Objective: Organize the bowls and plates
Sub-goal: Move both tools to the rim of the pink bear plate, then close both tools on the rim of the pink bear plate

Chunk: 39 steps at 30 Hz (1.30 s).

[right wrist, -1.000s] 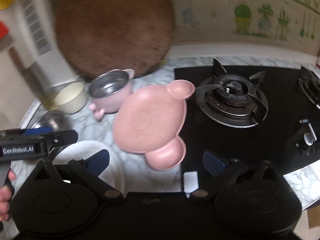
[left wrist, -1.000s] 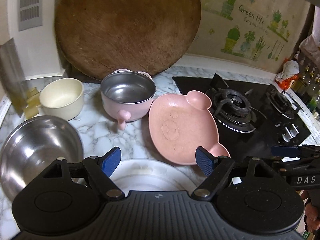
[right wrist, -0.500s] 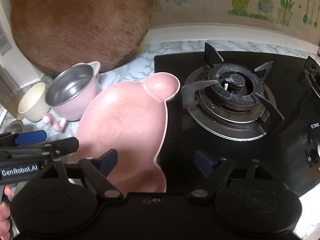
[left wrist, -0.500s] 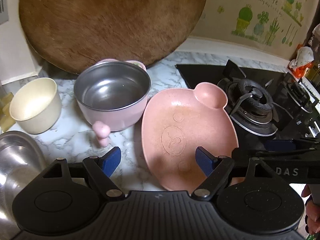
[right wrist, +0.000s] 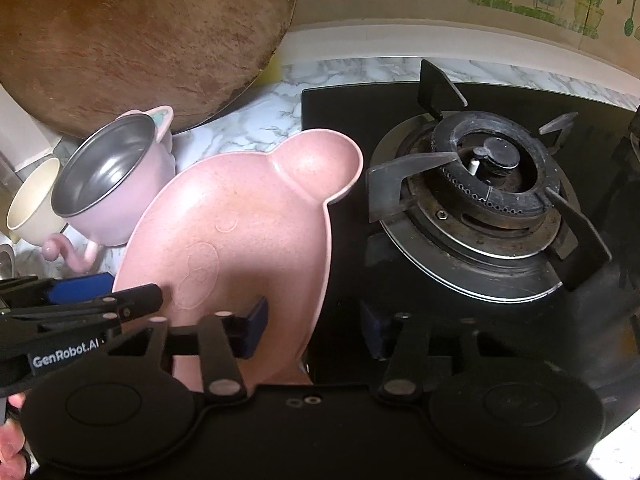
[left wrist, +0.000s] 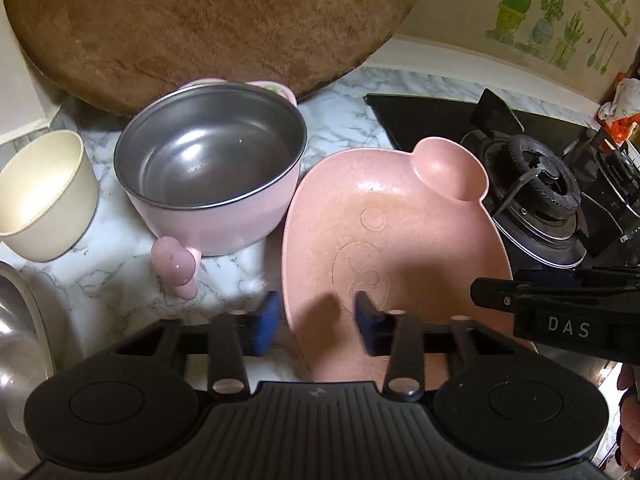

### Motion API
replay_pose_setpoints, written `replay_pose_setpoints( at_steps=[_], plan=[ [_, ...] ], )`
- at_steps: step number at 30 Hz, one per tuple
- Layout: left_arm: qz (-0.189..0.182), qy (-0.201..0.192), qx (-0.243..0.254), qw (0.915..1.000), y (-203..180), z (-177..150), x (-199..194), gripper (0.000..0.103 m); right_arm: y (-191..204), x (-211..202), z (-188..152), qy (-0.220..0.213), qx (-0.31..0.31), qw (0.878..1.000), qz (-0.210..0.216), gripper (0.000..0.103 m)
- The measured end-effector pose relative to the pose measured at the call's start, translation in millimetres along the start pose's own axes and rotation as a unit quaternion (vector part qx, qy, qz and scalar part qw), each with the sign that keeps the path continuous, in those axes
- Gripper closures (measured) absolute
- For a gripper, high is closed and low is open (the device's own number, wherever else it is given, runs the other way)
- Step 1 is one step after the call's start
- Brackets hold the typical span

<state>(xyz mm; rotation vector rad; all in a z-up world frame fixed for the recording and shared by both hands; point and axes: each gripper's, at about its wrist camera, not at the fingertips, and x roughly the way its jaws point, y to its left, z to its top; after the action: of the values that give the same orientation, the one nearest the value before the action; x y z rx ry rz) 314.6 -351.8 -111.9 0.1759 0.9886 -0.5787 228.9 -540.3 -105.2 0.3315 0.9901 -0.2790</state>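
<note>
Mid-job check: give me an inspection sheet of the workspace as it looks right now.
Surface: marble counter, gas hob at right.
Job's things: pink bear plate partly over the hob edge; pink steel-lined bowl; cream cup; steel bowl.
Clutter: round wooden board leaning on wall.
Grippers: left gripper and right gripper open, each astride the plate's rim.
Cables: nothing seen.
Surroundings: plant-print wall sticker.

White-veined marble counter [left wrist: 344, 96] with black gas hob [right wrist: 500, 184], plant-patterned wall [left wrist: 552, 16], round wooden board [left wrist: 208, 20] leaning behind.
</note>
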Motion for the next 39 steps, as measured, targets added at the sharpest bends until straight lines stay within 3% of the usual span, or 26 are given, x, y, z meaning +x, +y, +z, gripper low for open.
replay_pose_setpoints(
  at_steps=[2, 4, 13, 27, 39],
  plan=[
    [0.001, -0.002, -0.004, 1.0, 2.3, 0.1, 0.2, 0.07, -1.2, 1.9, 0.8, 0.001, 0.002, 1.0, 0.003, 0.065],
    [0.003, 0.001, -0.01, 0.9999, 4.9, 1.0, 1.3, 0.079, -2.2, 3.0, 1.6, 0.001, 0.003, 1.0, 0.003, 0.073],
    [0.002, 0.01, -0.035, 0.9993, 14.7, 0.6, 5.0, 0.093, -3.5, 2.6, 1.4, -0.003, 0.012, 1.0, 0.012, 0.093],
    [-0.008, -0.012, -0.032, 0.9994, 10.2, 2.1, -22.2, 0.093, -3.0, -26.6, -6.7, -0.034, 0.012, 0.999, 0.015, 0.093],
    [-0.014, -0.056, -0.017, 0.9982, 8.4, -17.5, -88.4, 0.093, 9.0, -81.8, -27.6, -0.072, 0.001, 0.997, 0.024, 0.093]
  ],
)
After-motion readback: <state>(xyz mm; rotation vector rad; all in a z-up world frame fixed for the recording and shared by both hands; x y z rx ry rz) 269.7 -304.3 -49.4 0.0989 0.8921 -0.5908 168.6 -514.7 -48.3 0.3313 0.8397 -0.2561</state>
